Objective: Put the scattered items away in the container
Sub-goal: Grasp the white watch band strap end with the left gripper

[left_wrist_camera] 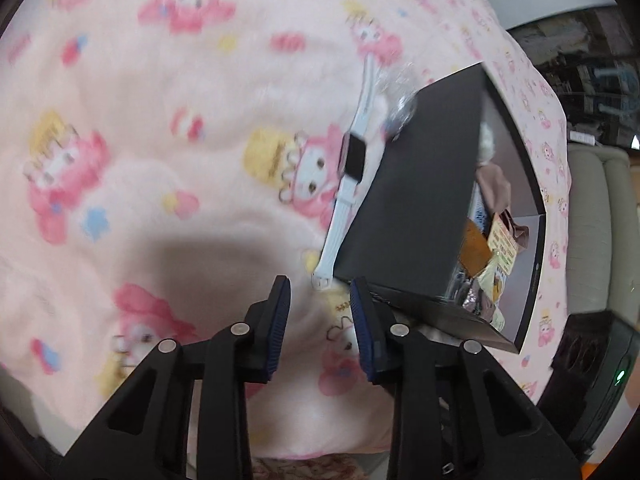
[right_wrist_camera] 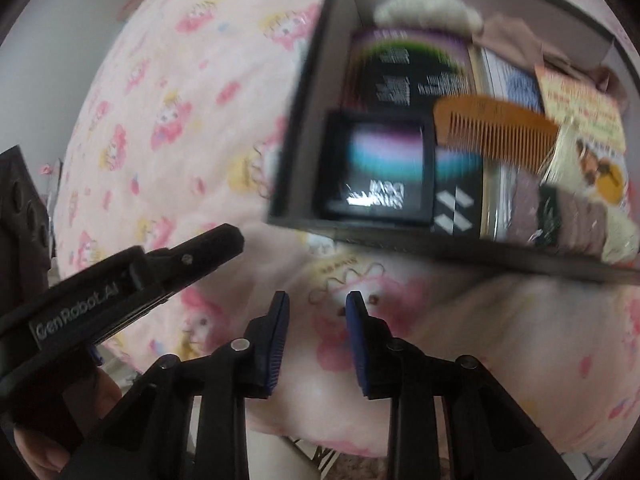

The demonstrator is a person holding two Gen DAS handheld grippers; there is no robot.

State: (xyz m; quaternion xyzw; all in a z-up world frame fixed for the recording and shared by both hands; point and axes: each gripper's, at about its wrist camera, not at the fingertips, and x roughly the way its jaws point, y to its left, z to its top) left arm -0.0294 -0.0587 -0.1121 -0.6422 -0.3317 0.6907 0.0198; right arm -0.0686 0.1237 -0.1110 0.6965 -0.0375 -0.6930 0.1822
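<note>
Hovering part-spread and empty, the left tongs sit nearest the white smartwatch, stretched lengthwise toward upper frame against the black box, while the right tongs idle, also empty.

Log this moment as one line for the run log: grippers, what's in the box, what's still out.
left gripper: open, empty | right gripper: open, empty | box: comb inside | watch: on blanket, beside box
</note>
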